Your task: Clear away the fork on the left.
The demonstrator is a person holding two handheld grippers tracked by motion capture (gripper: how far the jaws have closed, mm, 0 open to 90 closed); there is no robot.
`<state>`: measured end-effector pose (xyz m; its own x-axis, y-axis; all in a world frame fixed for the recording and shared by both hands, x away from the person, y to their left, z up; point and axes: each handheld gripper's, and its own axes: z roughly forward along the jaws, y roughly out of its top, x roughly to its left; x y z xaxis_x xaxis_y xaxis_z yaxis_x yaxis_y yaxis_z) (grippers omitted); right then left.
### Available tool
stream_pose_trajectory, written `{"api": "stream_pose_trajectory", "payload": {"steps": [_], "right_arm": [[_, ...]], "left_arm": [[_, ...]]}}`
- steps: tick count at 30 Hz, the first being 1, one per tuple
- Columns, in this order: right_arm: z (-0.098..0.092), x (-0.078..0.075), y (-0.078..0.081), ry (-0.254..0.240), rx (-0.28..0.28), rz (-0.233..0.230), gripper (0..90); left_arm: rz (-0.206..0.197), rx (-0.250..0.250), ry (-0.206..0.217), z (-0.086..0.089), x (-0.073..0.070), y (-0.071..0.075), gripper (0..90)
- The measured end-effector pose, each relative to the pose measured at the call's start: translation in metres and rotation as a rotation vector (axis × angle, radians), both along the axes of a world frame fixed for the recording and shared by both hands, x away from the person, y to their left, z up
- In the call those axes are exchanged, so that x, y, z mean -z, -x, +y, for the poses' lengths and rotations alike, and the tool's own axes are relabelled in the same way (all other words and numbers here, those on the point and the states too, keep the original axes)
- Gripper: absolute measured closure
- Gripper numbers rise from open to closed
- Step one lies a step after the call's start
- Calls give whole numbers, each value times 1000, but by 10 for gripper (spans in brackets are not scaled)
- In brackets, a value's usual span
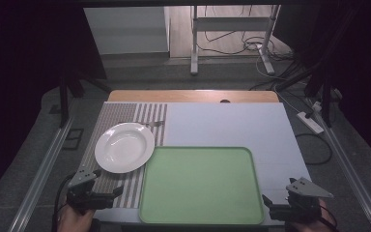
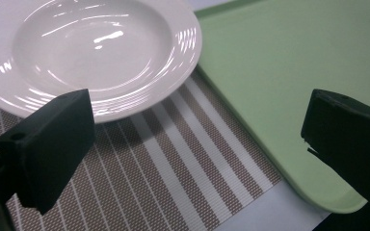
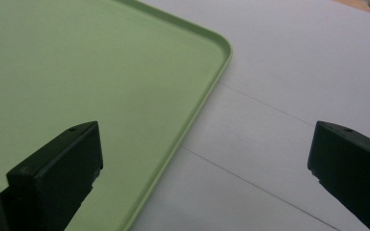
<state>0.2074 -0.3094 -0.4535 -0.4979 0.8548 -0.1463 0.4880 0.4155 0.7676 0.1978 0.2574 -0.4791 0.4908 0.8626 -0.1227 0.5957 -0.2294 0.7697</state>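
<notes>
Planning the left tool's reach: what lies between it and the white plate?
Just bare striped placemat between the left tool and the white plate, as the left gripper view shows.

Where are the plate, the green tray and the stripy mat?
plate [image 1: 124, 147], high view, middle of its bowl
tray [image 1: 201, 186], high view, middle of its flat floor
mat [image 2: 173, 168], left gripper view, bare stripes below the plate
</notes>
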Motion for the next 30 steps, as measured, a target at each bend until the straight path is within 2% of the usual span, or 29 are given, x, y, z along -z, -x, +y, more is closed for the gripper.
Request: {"api": "stream_pose_trajectory", "payload": {"steps": [5,8,19,25,28,30], "right_arm": [[1,0,0,9,-2,-4,0],[2,0,0,17,-7,-4,0],[1,0,0,9,0,-8,0],[1,0,0,9,0,-7,0],[1,0,0,9,0,-7,0],[2,0,0,11,0,-7,0]], "left_arm": [[-1,20,-2,0,-1,-7,0],[19,19,25,2,-3,-12,0],[58,-3,-5,4,-2,-29,0],[42,-25,11,4,-1,-37,0],[42,-34,35,5,-1,-42,0],[43,-38,27,5,-2,-46,0]]}}
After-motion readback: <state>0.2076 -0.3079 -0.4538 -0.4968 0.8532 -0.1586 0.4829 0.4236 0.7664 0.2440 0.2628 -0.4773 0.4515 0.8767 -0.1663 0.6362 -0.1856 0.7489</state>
